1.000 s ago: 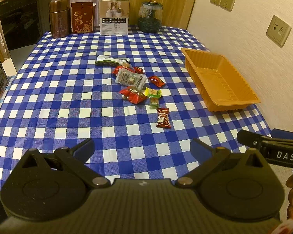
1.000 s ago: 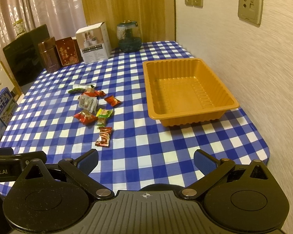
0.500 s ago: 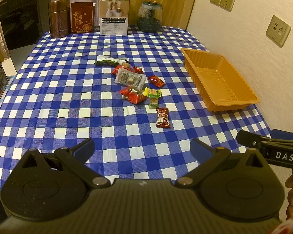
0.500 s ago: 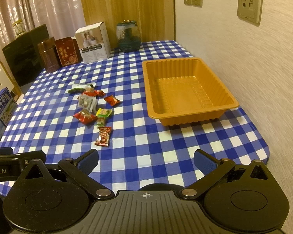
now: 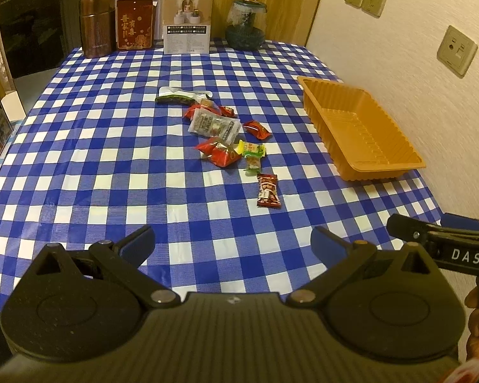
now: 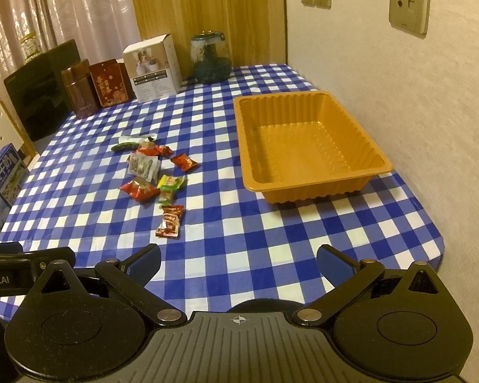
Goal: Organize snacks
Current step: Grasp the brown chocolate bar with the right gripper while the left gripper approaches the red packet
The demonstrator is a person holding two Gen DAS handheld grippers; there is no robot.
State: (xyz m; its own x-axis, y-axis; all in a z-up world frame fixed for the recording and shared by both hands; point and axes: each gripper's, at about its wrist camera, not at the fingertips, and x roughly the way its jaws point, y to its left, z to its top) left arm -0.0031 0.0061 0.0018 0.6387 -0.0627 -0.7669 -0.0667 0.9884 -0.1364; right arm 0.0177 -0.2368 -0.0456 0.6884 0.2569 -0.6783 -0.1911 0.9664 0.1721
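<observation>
- The table (image 5: 79, 166), under a blue-and-white check cloth, fills both wrist views; nothing on it is held by either tool.
- The orange tray (image 6: 303, 146) sits empty at the right edge beside the wall, at about one o'clock from the right gripper (image 6: 238, 263) and two o'clock from the left gripper (image 5: 231, 241).
- Both grippers hover low over the near edge, jaws spread wide and holding nothing.
- The snack pile (image 5: 218, 131) lies mid-table, well apart from the tray, strung out in a line running toward twelve o'clock in the left view.
- The clear packet (image 5: 214, 126) and the red packet (image 5: 220, 153) sit in the middle of the cluster, with a yellow-green candy (image 5: 252, 151) touching the red one.
- The dark-red candy (image 5: 267, 190) is the nearest piece: roughly twelve to one o'clock from the left gripper, eleven o'clock from the right. Its long axis points almost straight away from the tools.
- Judging by that, either hand could reach it; the right looks better placed to carry it on to the tray.
</observation>
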